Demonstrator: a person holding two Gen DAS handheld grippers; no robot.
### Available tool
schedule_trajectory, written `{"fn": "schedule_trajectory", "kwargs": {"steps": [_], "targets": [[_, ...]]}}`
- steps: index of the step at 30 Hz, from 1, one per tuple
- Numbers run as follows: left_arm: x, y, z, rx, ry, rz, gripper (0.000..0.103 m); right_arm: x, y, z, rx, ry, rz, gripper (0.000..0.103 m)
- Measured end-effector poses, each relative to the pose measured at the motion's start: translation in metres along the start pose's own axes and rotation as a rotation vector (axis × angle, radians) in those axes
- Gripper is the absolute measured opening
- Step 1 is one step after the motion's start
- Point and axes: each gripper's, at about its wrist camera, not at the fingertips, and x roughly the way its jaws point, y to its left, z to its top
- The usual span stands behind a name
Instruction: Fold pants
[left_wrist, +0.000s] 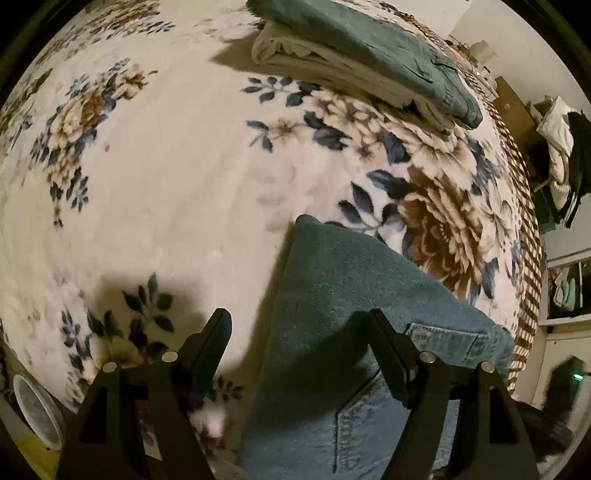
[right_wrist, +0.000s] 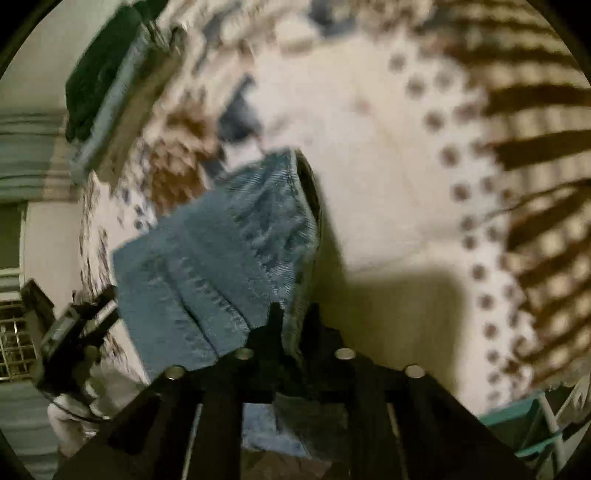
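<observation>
Blue denim pants (left_wrist: 332, 295) lie folded on a floral blanket (left_wrist: 166, 184); a back pocket shows near the bottom. My left gripper (left_wrist: 299, 325) is open and holds nothing, its right finger over the denim and its left finger over the blanket. In the blurred right wrist view my right gripper (right_wrist: 293, 314) is shut on an edge of the pants (right_wrist: 229, 251), which hang or lift from the jaws over the blanket (right_wrist: 388, 166).
A stack of folded clothes (left_wrist: 354, 62), green-grey on top of cream, lies at the far side of the bed. The blanket's striped border (left_wrist: 524, 229) marks the bed's right edge, with room clutter beyond. A teal frame (right_wrist: 524, 417) stands at the lower right.
</observation>
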Motion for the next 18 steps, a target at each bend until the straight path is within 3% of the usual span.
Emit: {"fn": "schedule_trajectory", "kwargs": {"steps": [2, 4, 6, 10, 13, 14, 16, 18], "targets": [[0.001, -0.002, 0.002, 0.004, 0.001, -0.005, 0.073, -0.025, -0.002, -0.009, 0.033, -0.058, -0.07, 0.011], [0.003, -0.005, 0.005, -0.001, 0.001, -0.009, 0.073, -0.032, -0.021, -0.014, 0.098, -0.061, -0.124, 0.011], [0.008, -0.009, 0.009, -0.007, 0.0, -0.024, 0.073, -0.024, -0.036, -0.013, 0.158, -0.04, -0.093, 0.012], [0.042, -0.016, 0.017, 0.004, 0.067, -0.054, 0.073, -0.004, -0.029, -0.001, 0.086, -0.013, -0.16, 0.012], [0.054, -0.011, 0.021, -0.004, 0.056, -0.101, 0.031, -0.004, -0.033, 0.005, 0.105, -0.018, -0.152, 0.012], [0.055, -0.007, 0.024, -0.012, 0.046, -0.11, 0.022, -0.005, -0.033, 0.006, 0.115, -0.024, -0.147, 0.012], [0.054, 0.0, 0.029, -0.031, 0.026, -0.113, 0.012, -0.01, -0.035, 0.005, 0.118, -0.038, -0.157, 0.012], [0.057, 0.009, 0.034, -0.05, 0.03, -0.125, 0.012, -0.012, -0.039, 0.004, 0.119, -0.047, -0.165, 0.012]]}}
